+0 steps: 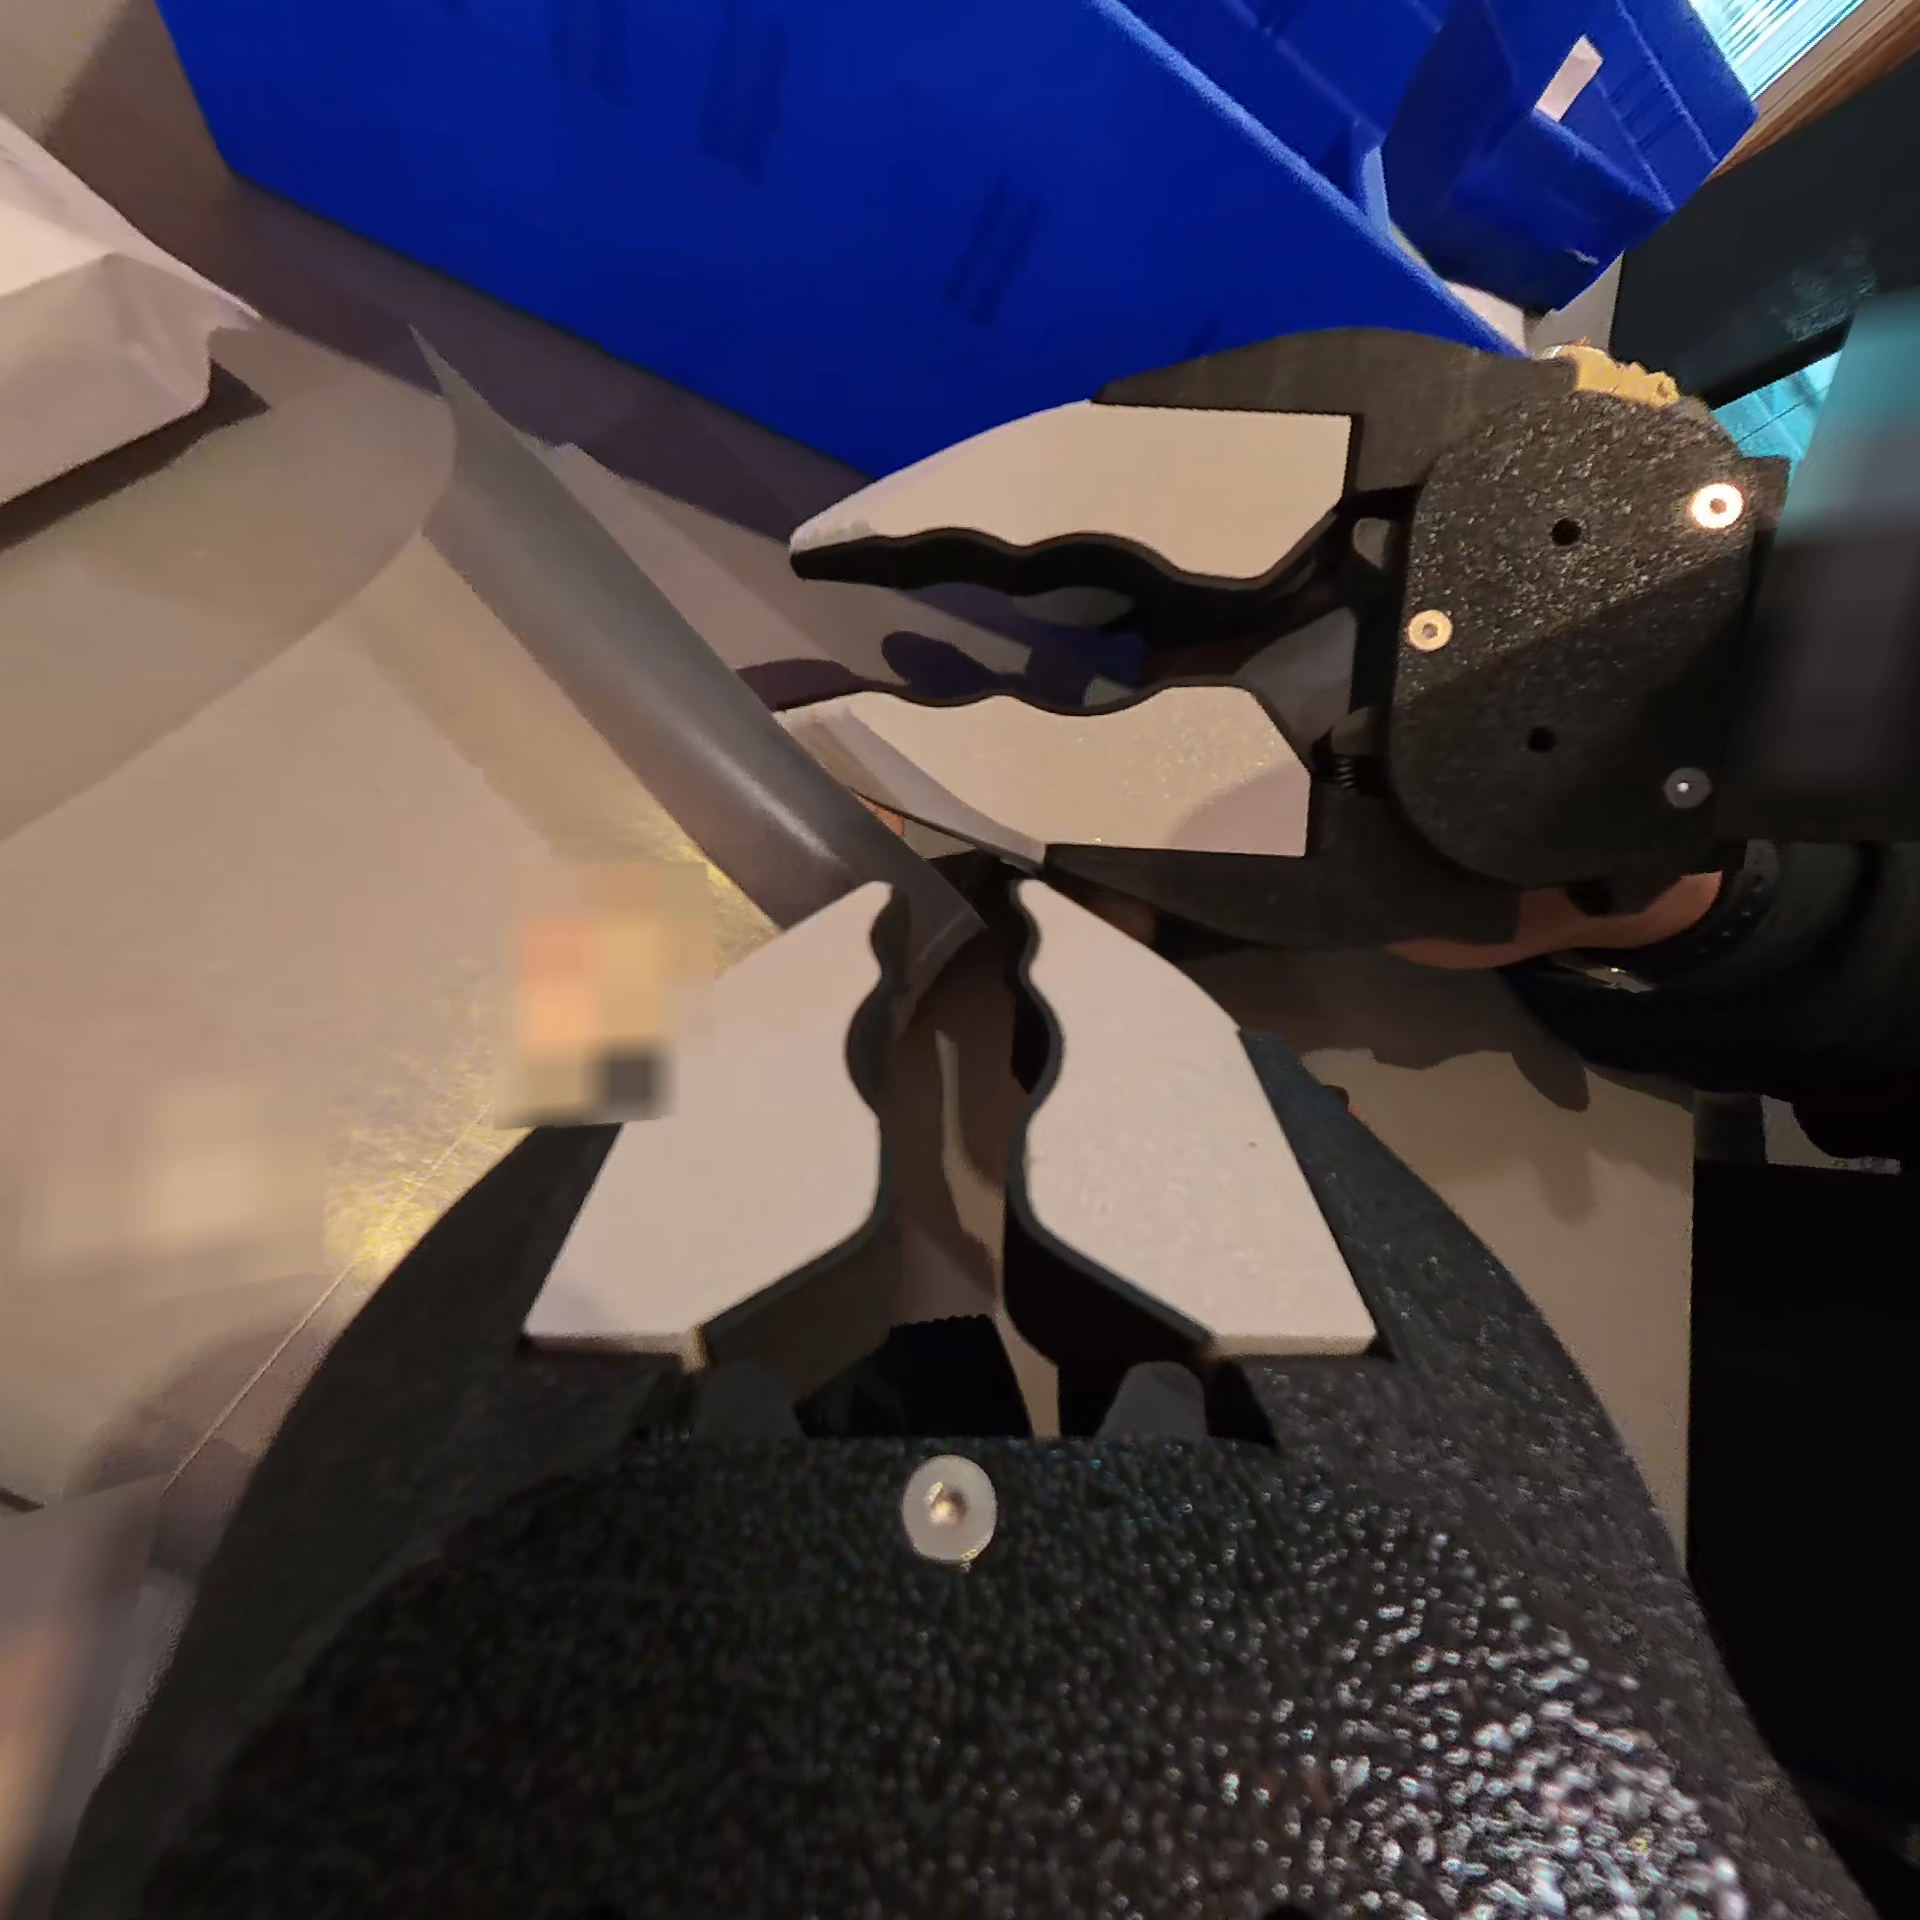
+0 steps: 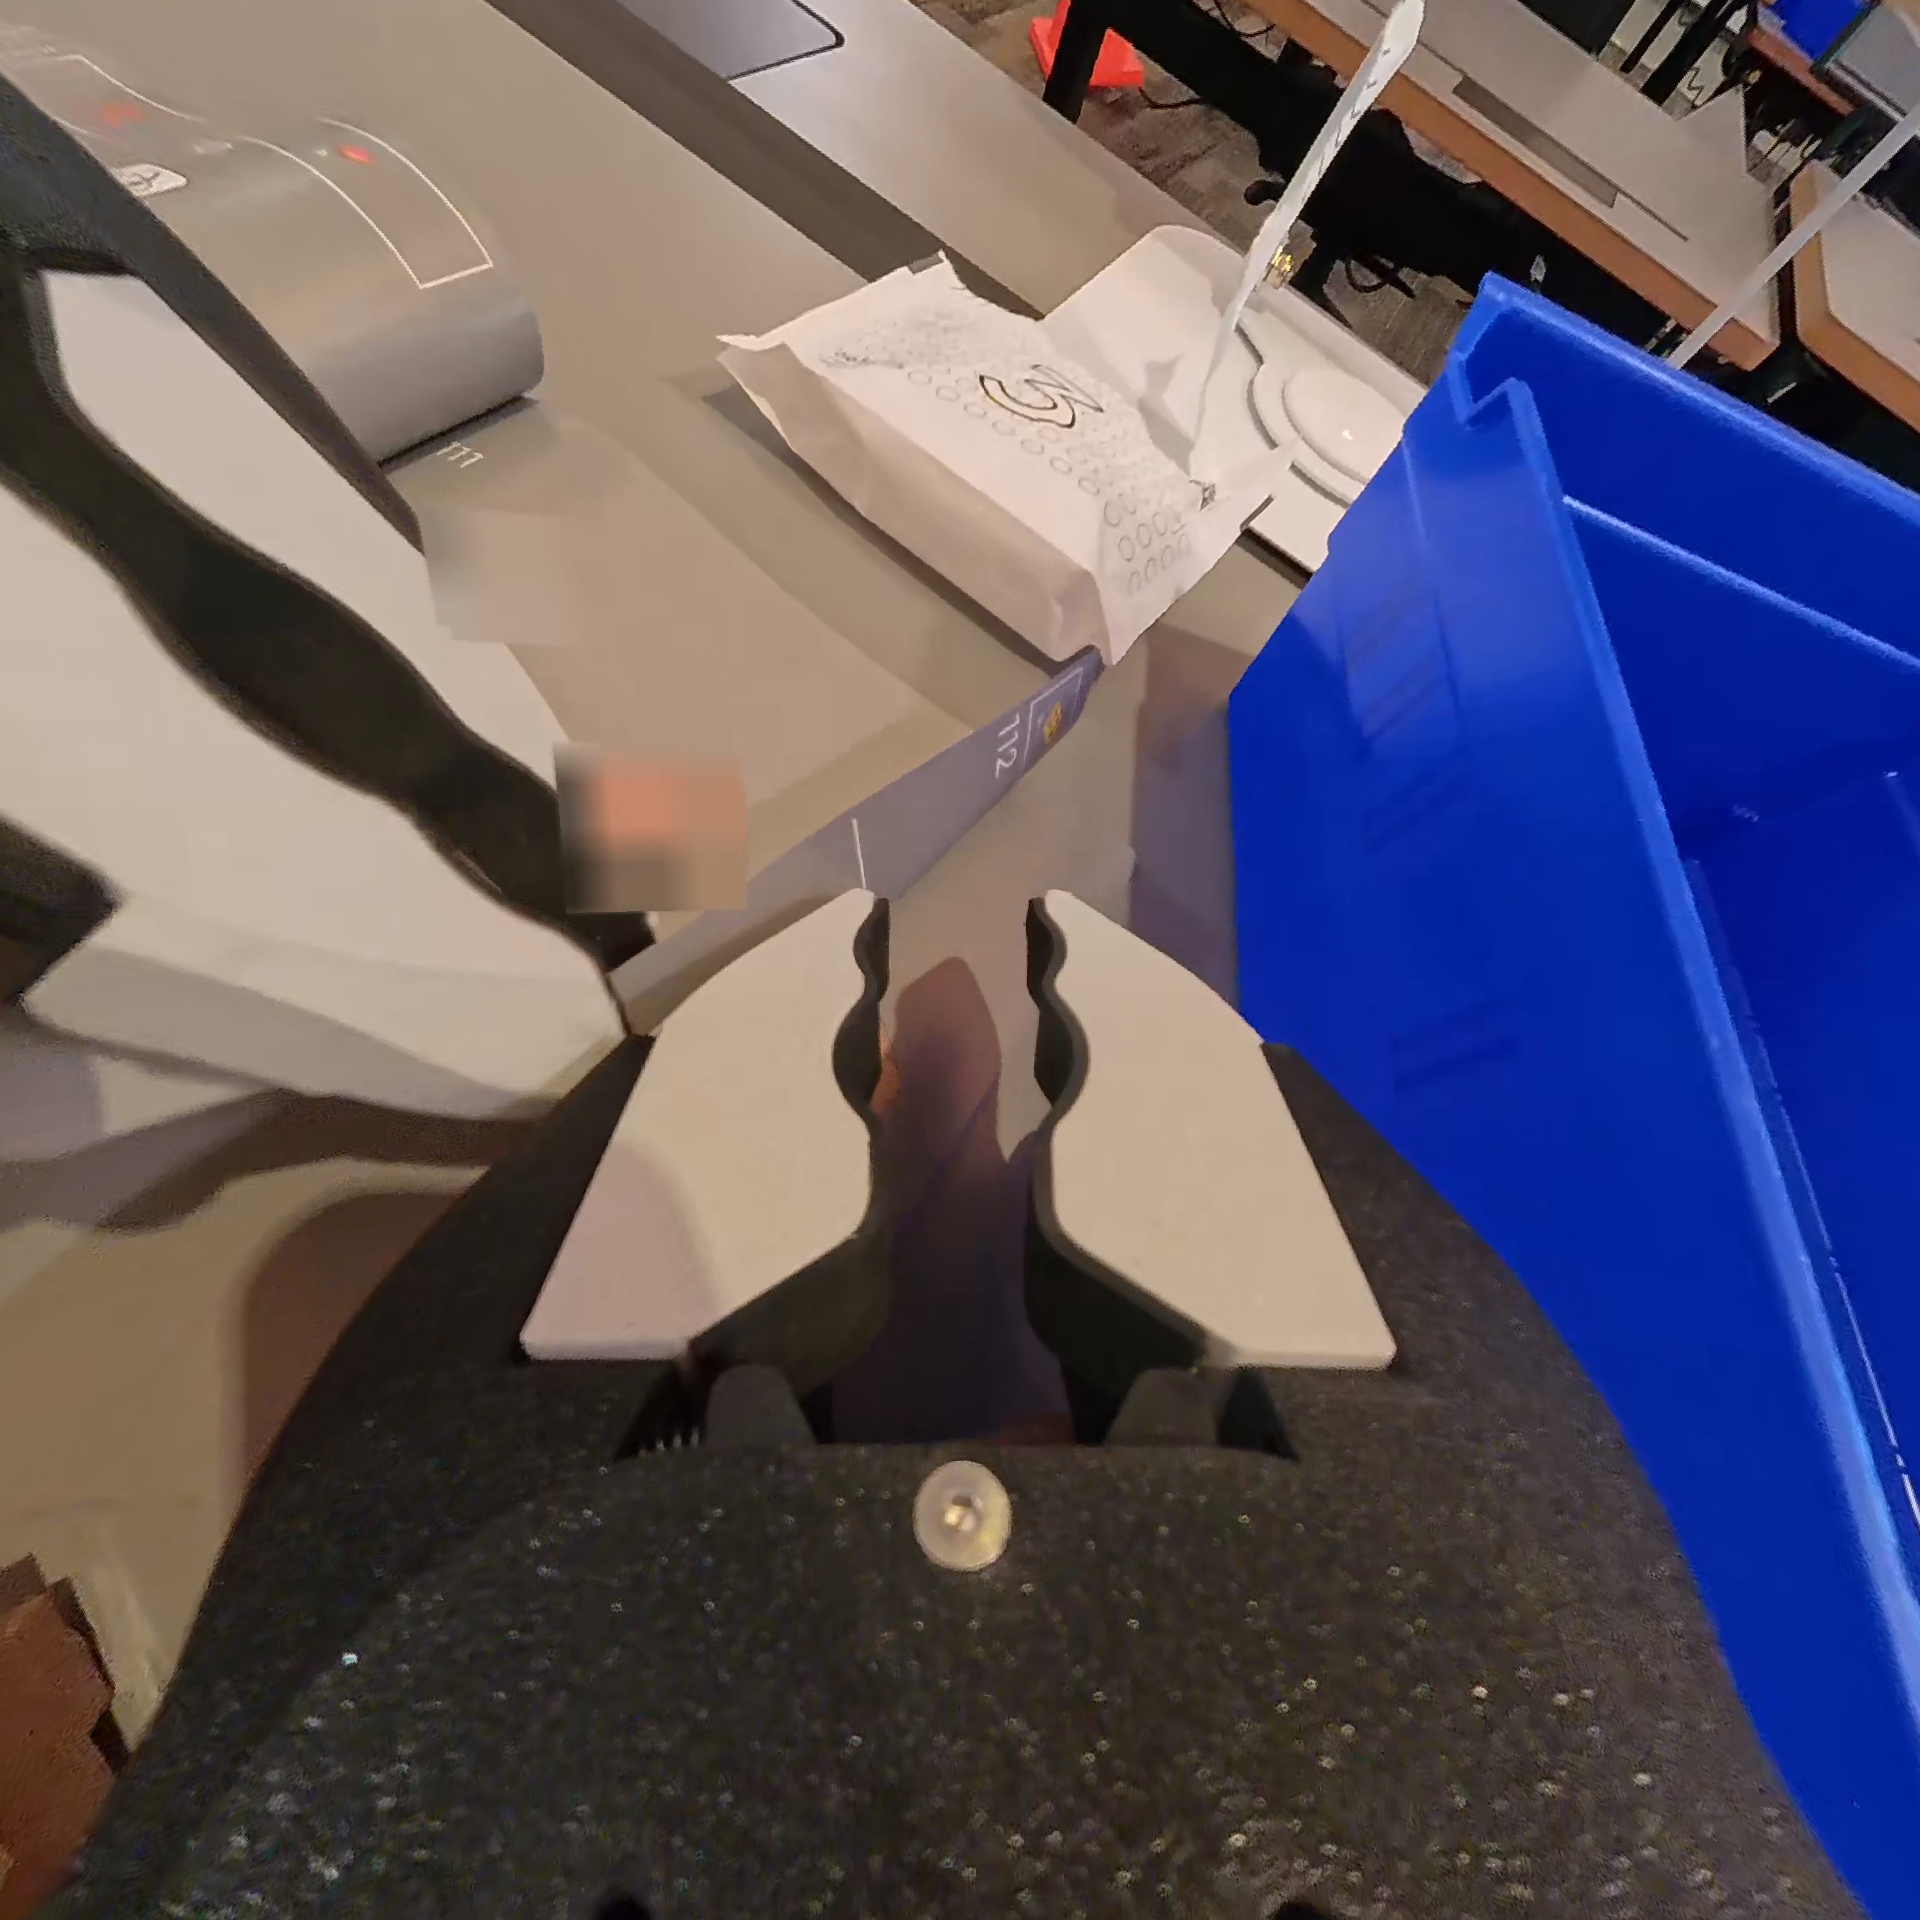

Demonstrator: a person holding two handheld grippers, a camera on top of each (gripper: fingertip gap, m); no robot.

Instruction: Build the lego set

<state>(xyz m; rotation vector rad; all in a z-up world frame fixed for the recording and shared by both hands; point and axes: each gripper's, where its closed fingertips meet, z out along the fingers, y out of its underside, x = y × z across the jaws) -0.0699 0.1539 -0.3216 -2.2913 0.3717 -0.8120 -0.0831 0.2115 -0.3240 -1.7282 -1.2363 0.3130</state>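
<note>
Left gripper (image 1: pixel 951 914), centre of its frame, has its jaws a little apart, with the corner of a grey card (image 1: pixel 623 644) poking in between the tips. It lies against the left pad; can't tell if it's pinched. The card runs toward the upper left. Right gripper (image 2: pixel 956 909) sits open with just grey table (image 2: pixel 1039 769) showing between its fingers, the card's edge by its left tip. Blue bin (image 2: pixel 1558 935) fills the right side, white paper bag (image 2: pixel 1039 468) upper centre.

Bright blue bin (image 2: pixel 1558 831); white paper bag (image 2: pixel 997 457) printed with rows of black circles; grey-blue card (image 2: pixel 935 800) with thin white lines; grey table (image 2: pixel 935 135); orange cone (image 2: pixel 1086 47)
</note>
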